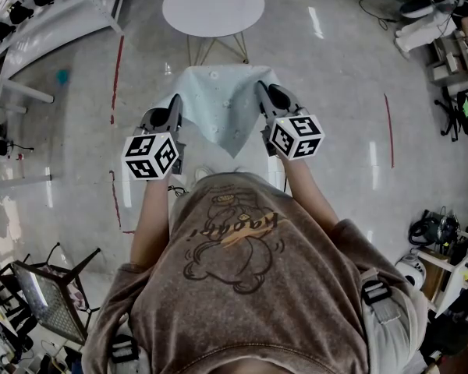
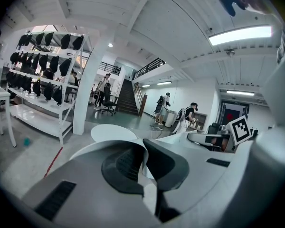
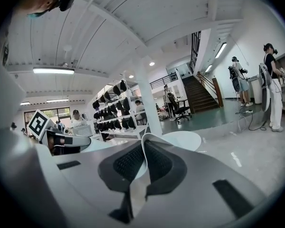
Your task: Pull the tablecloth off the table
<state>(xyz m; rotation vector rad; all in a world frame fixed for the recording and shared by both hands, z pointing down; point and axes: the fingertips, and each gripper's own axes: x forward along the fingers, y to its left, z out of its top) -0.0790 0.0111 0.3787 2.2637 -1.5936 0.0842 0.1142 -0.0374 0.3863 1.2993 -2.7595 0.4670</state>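
Round table [image 1: 213, 5] stands bare beyond while my left gripper [image 1: 177, 104] and right gripper [image 1: 262, 92] pinch the tablecloth [image 1: 218, 115] tight, so I'd draw both back evenly.

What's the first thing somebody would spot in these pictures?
The pale cloth hanging in the air in the middle, right in front of the person. The left gripper and the right gripper each pinch one top corner of it, holding it spread between them. Just past the cloth, a round white table stands uncovered on the shiny floor.
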